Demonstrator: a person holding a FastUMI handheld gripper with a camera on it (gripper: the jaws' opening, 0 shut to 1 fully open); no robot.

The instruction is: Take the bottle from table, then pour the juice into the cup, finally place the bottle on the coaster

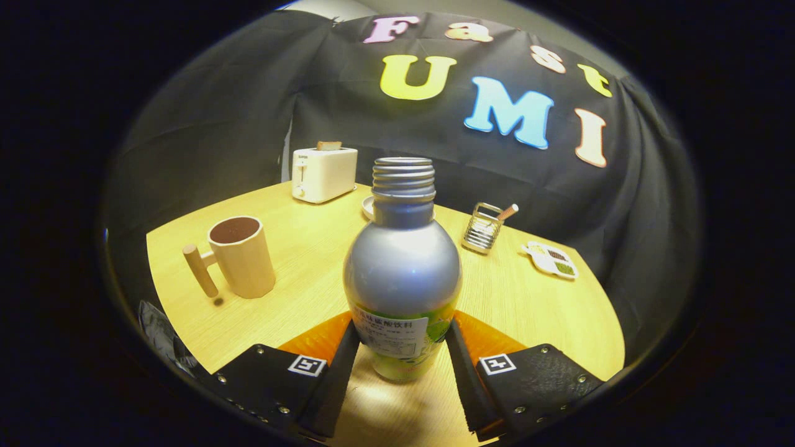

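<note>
Bottle (402, 273) stood uncapped between the fingers of the gripper (402, 354), both pads pressed on its lower label; best kept upright while carried left toward the cup (241, 256).

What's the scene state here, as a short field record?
fingers: shut on bottle, one pad on each side of its lower body
bottle: upright, cap off, silver with a green label
cup: wooden, handled, on the table ahead of the fingers, off to one side
beyond bottle: toaster, wire holder, small tray
pour: not started
</note>
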